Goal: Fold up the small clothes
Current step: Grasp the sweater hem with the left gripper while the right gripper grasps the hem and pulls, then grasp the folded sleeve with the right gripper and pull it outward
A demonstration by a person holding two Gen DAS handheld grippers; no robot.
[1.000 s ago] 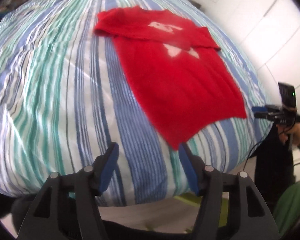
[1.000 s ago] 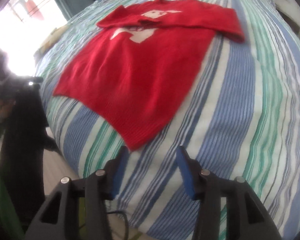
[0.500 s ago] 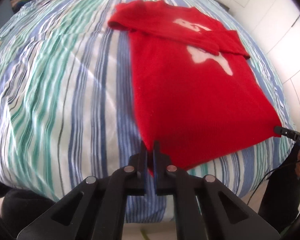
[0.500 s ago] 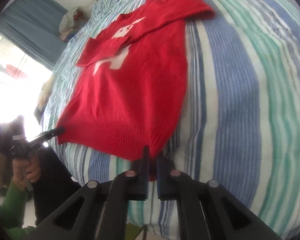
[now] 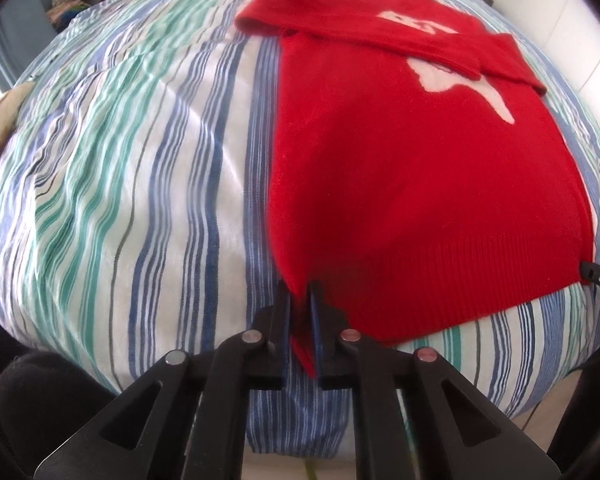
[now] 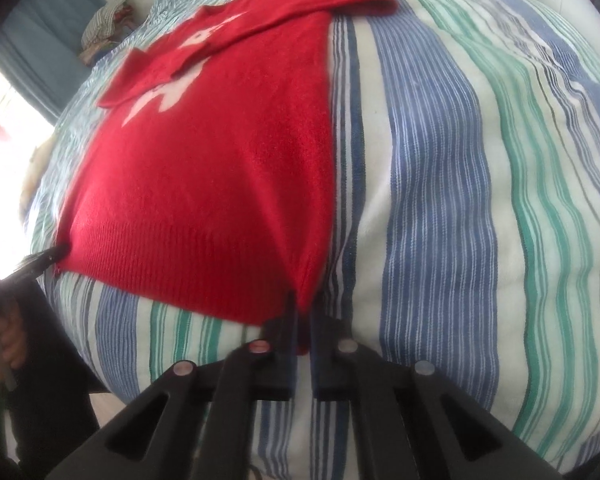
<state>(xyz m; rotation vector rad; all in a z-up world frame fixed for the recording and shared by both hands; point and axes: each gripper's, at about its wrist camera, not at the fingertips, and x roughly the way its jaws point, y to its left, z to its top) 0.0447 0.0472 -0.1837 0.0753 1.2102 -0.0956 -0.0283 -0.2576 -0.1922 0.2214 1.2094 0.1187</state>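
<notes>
- Lying on the blue-and-green striped bed [image 5: 148, 168], the red knitted jumper with a white motif [image 5: 412, 184] has its sleeves folded across; body folds look outstanding.
- Left hand-held gripper [image 5: 300, 312] and right hand-held gripper [image 6: 302, 320] are each clamped on a hem corner.

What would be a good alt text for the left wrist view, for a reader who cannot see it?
The left gripper is shut on the near hem corner of a red sweater that lies flat on a striped bed cover. The sleeves are folded across the chest, over a white design. The right gripper's fingers hold the other hem corner.
</notes>
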